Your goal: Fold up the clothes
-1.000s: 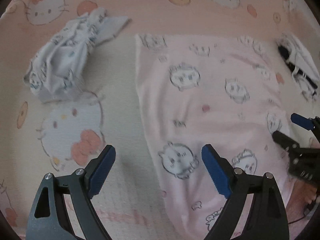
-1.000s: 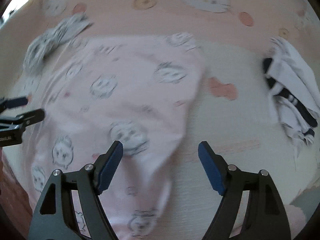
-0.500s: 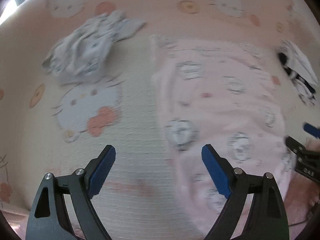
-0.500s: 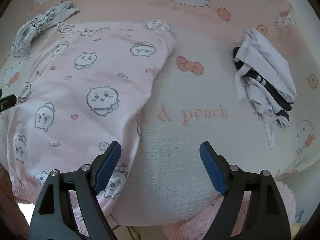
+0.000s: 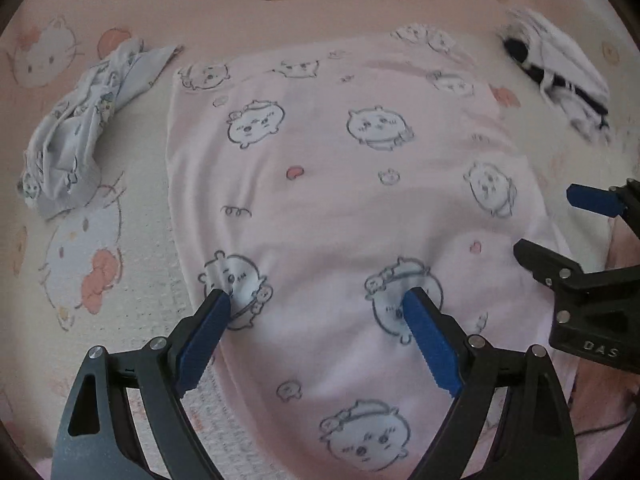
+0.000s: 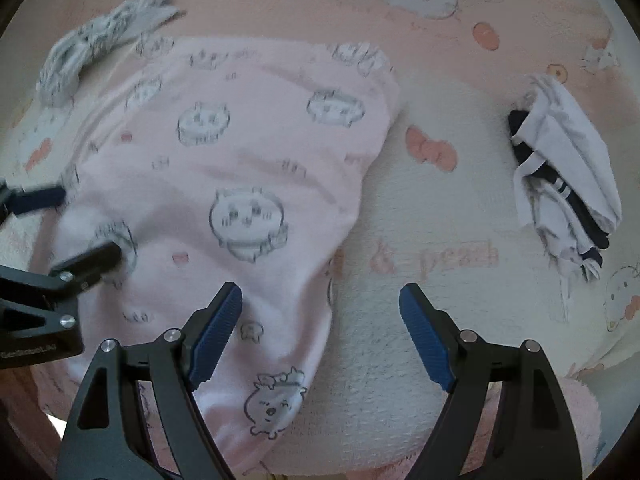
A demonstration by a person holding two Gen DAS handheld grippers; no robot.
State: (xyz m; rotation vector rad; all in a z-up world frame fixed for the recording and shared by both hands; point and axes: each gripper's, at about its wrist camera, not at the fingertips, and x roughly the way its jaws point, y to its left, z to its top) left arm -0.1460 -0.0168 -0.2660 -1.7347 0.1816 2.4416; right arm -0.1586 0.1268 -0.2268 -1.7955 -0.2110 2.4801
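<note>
A pink garment (image 5: 344, 200) printed with cartoon faces lies spread flat on a patterned blanket; the right wrist view shows it as the pink garment (image 6: 240, 184) too. My left gripper (image 5: 316, 300) hangs open over its near left part, blue pads wide apart with nothing between them. My right gripper (image 6: 320, 296) is open over the garment's right edge, one pad above the cloth and the other above the blanket. From the left wrist view the right gripper (image 5: 560, 224) appears at the right side. The left gripper (image 6: 68, 224) appears at the left of the right wrist view.
A crumpled grey-blue printed garment (image 5: 80, 128) lies left of the pink one. A white and black bundled garment (image 6: 568, 176) lies to the right. The cat-print blanket (image 6: 400, 320) covers the surface; a pink fluffy edge (image 6: 576, 412) shows at the near right.
Both grippers shifted sideways and back over the pink garment and came slightly lower. The left one now sits over the cloth instead of beside its left edge. Both stayed open.
</note>
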